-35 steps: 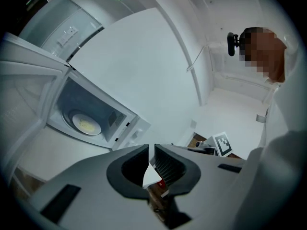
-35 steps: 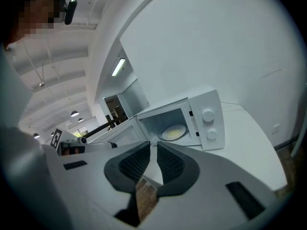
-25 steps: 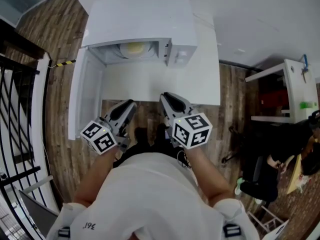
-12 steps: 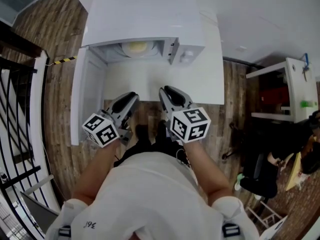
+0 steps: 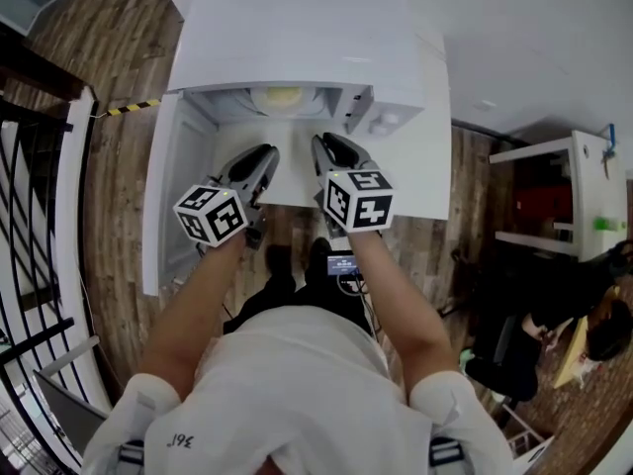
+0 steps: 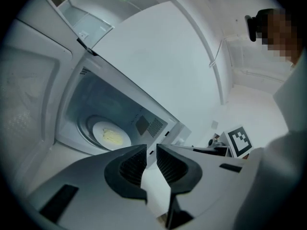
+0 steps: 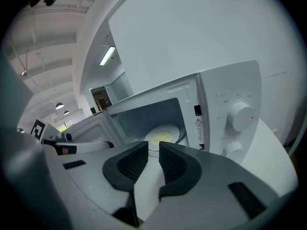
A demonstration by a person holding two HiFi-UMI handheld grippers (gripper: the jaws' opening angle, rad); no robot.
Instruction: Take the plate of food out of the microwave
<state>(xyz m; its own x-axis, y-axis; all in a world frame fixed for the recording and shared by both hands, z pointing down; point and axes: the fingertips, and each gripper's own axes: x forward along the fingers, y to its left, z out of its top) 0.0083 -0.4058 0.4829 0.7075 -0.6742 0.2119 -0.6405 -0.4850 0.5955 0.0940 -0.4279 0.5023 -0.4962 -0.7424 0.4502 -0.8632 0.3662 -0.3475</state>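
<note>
The plate of food [image 5: 282, 97] lies inside the open microwave [image 5: 297, 28], straight ahead of us and about midway between our left tongs [image 5: 259, 158] and right tongs [image 5: 328, 148], neither clearly nearer. Both hover over the counter [image 5: 420, 181], jaws just opening to a narrow gap, holding nothing.

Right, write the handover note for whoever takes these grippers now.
Left gripper: open, empty, jaws have just been opening.
Right gripper: the same.
Both are in front of the microwave.
Done: door swung open to the left.
Plate of food is inside, untouched.
Left to do: reach in, grip the plate, bring it out.
</note>
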